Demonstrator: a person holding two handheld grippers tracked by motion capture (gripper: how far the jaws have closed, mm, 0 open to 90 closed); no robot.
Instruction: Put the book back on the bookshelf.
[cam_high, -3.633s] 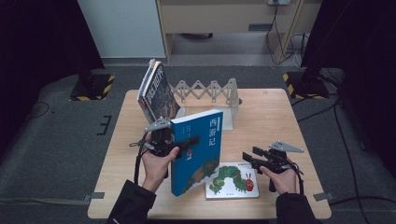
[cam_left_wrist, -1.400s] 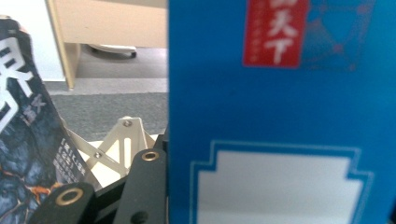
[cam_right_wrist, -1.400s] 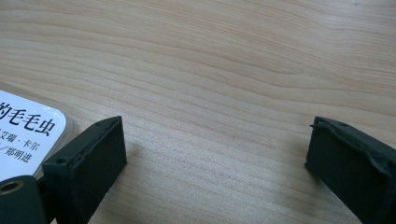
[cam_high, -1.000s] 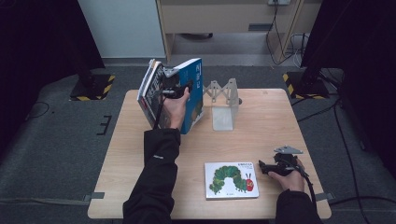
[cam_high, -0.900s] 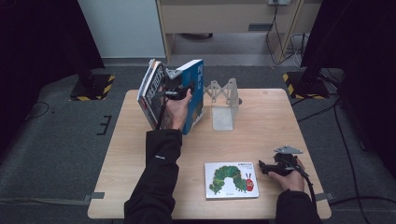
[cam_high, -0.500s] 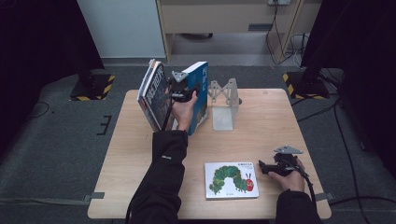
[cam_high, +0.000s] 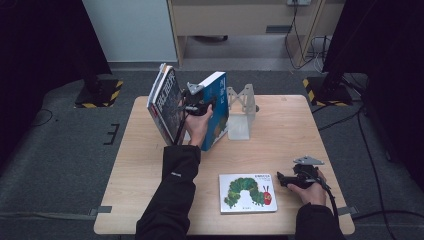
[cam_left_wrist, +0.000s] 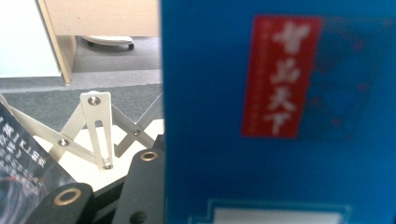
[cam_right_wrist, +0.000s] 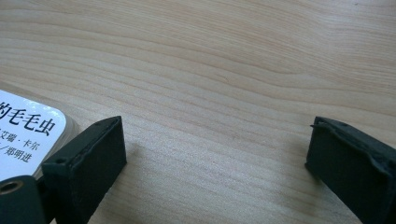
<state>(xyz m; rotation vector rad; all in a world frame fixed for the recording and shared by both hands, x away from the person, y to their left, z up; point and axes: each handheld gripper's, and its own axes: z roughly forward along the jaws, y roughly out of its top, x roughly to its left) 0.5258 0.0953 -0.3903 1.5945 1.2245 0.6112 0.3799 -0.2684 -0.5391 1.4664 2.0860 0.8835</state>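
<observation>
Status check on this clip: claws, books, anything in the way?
Left claw shut on blue book, upright beside dark book at rack. Right claw open, beside caterpillar book. Nothing blocking.

Upright book (cam_high: 216, 112): blue cover, red label with white characters (left gripper view)
Flat book (cam_high: 247, 193): white, green caterpillar, nearer than upright book
Table (cam_high: 280, 145): pale wood grain

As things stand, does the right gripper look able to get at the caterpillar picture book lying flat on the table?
Probably yes. The right gripper sits low on the table just beside the picture book, jaws wide open, with bare wood between them. The book's corner lies next to one jaw, and nothing stands in between.
</observation>
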